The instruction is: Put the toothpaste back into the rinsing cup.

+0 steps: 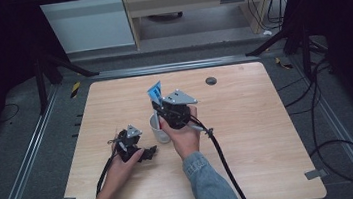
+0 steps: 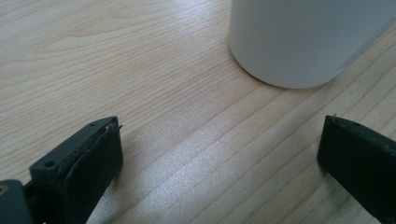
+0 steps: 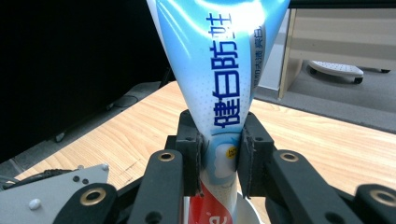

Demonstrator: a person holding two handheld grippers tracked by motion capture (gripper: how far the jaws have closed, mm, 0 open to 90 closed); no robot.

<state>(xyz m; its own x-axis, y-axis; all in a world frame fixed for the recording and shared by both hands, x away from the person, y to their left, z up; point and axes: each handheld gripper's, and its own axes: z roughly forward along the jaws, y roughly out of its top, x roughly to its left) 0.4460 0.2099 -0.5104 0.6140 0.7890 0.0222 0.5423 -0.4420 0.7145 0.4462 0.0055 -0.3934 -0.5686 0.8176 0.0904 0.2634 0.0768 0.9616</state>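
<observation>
Right gripper [image 1: 161,107] clamped on a toothpaste tube [image 3: 219,70], both pads pressing the tube's lower body from either side in the right gripper view, jaws as near together as the tube allows. Tube upright, blue and white with blue lettering down its front, a red band at the low end, flat crimped end up. In the high view, the same tube [image 1: 155,92] poking up just beyond the right gripper, above a white cup [image 1: 158,130] standing near the middle of the wooden table [image 1: 249,136]. Lower end of the tube right over the cup [image 3: 250,212], whose white rim peeks out beneath the jaws in the right gripper view; whether the tube touches the cup's inside, impossible to tell. Right hand [image 1: 184,136] wrapped around the gripper body, denim sleeve [image 1: 206,181] coming in from the bottom edge, black cable [image 1: 224,164] trailing back toward the table's near edge. Left gripper [image 1: 149,152] low on the table, just left of the cup, held by the left hand [image 1: 122,168]. Jaws of the left gripper wide apart in the left gripper view, nothing between them but bare wood grain, cup wall [image 2: 299,42] near the jaw tips but not touching them. Beyond the table, grey floor and pale cabinets.
</observation>
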